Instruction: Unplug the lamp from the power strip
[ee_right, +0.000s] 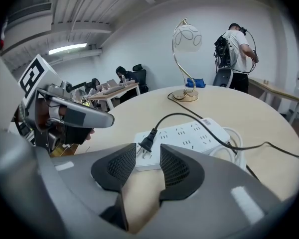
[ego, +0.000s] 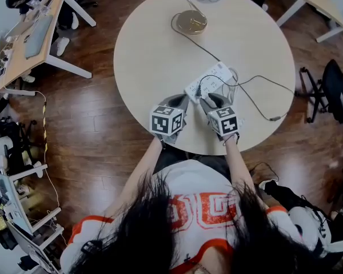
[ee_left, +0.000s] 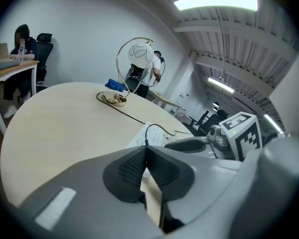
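The lamp [ego: 190,21], with a gold base and a white globe shade [ee_right: 186,38], stands at the far side of the round table [ego: 148,56]. Its black cord runs to a white power strip [ee_right: 189,132] near the table's front. The black plug [ee_right: 147,142] is out of the sockets with its prongs bare, over the strip's near end. My right gripper [ee_right: 148,151] is open just behind it, its pads clear of the plug. To its left, my left gripper [ee_left: 146,150] is shut on nothing and points toward the strip [ee_left: 153,135].
The strip's own white cable [ee_right: 235,151] is coiled at its right side. A thin black cable [ego: 266,101] trails off toward the table's right edge. Desks [ego: 31,36] and office chairs [ego: 334,90] stand on the wooden floor around the table. People are in the background.
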Demonstrator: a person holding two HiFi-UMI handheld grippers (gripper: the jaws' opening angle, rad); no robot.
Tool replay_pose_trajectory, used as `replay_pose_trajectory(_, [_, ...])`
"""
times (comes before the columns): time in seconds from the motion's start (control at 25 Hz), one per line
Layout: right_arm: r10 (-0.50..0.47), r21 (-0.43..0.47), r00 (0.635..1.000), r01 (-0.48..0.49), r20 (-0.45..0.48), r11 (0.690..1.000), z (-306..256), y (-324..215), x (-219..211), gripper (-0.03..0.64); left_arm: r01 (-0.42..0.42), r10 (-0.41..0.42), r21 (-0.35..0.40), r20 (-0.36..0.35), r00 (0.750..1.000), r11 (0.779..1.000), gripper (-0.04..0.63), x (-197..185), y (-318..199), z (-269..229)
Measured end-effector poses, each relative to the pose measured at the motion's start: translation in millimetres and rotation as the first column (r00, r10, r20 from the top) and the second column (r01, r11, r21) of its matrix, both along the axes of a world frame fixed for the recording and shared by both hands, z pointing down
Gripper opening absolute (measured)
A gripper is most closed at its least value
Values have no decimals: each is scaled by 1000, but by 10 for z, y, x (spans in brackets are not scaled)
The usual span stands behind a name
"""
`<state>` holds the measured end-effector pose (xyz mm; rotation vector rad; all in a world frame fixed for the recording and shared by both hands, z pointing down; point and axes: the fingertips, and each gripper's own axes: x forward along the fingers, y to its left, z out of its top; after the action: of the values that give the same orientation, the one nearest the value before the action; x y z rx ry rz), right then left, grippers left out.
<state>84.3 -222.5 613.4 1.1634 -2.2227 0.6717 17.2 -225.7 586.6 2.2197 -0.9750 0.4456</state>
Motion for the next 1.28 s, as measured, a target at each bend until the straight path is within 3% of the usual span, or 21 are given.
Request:
replay_pose_trajectory(0.16, [34,2,998,-34,45,999,-86,67,24,130,-11,11,9,-8,1000,1000,0,-3,28,-47])
replay_pose_trajectory(0.36, [76,34,993,-80,90,996,-222,122,17,2,-38,38,41,-21,999,998,0,6,50,-147])
replay_pose_trajectory(0.8, [196,114,967,-215,163,970,-623,295,-143,2,-105,119,137,-98,988,985,0,5,182,-537])
replay_pose_trajectory(1.28, [280,136,944,-304,172,943,-794,637,-86,0,-113,137,150,-166,976,982,0,29,446,-640])
